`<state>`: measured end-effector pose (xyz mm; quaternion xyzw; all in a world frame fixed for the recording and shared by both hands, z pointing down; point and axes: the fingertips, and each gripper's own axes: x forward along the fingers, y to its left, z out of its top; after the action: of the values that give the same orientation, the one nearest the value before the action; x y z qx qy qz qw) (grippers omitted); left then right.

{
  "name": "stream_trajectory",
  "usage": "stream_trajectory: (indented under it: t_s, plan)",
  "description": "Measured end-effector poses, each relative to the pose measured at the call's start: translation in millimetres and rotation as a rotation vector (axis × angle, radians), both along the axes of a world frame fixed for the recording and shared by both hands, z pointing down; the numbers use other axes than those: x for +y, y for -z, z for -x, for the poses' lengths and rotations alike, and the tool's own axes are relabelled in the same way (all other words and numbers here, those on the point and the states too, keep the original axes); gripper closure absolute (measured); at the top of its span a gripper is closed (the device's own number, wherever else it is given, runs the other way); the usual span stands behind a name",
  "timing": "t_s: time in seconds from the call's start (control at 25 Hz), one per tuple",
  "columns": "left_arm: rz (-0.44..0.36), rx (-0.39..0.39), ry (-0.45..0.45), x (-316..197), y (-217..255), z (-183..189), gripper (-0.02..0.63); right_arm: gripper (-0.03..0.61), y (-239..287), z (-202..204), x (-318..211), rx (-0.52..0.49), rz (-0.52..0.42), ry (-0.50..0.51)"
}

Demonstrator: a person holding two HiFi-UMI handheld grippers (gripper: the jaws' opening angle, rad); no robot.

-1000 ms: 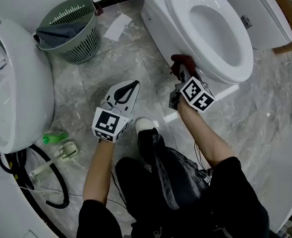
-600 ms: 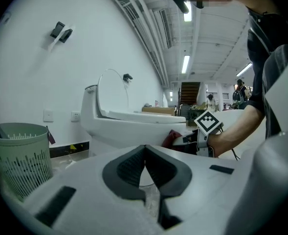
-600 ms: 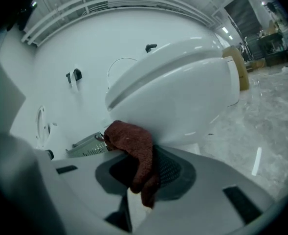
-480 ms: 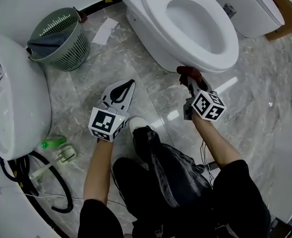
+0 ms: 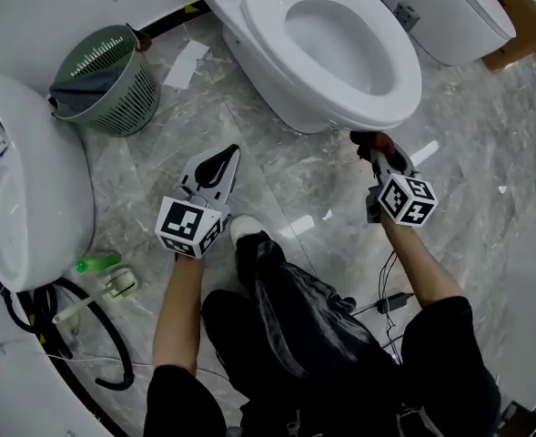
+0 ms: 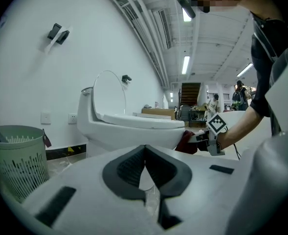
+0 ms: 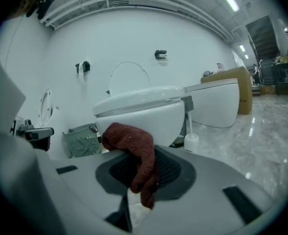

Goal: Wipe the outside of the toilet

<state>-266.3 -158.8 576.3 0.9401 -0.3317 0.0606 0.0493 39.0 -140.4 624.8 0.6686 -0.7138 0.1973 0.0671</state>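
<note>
A white toilet with its seat down and lid up stands on the marble floor; it also shows as the toilet and the toilet in the gripper views. My right gripper is shut on a dark red cloth, held against the underside of the bowl's front rim. The cloth drapes over the jaws, and the cloth is seen from the side. My left gripper is shut, empty, hovering over the floor left of the bowl.
A green waste basket stands at the left by the wall. Another white toilet lies on the left, with black hoses and a green bottle by it. A third toilet and a toilet brush stand on the right.
My right gripper has slid the cloth rightward along the bowl's front rim. The head view has shifted. The left gripper has barely moved.
</note>
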Motion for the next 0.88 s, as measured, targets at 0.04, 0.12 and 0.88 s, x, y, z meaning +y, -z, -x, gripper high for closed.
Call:
stream_trajectory:
  t_s: [0.04,0.12,0.88]
  plan:
    - [-0.002,-0.001,0.003,1,1,-1,0.606,0.5,2,-11,0,0.018,-0.004,-0.003]
    - [-0.004,-0.004,0.008,7,2,-5,0.606,0.5,7,-33,0,0.067,-0.013,-0.003]
    - [0.076,-0.024,0.19,96,176,3,0.606,0.499,184,5,64,0.122,0.084,0.223]
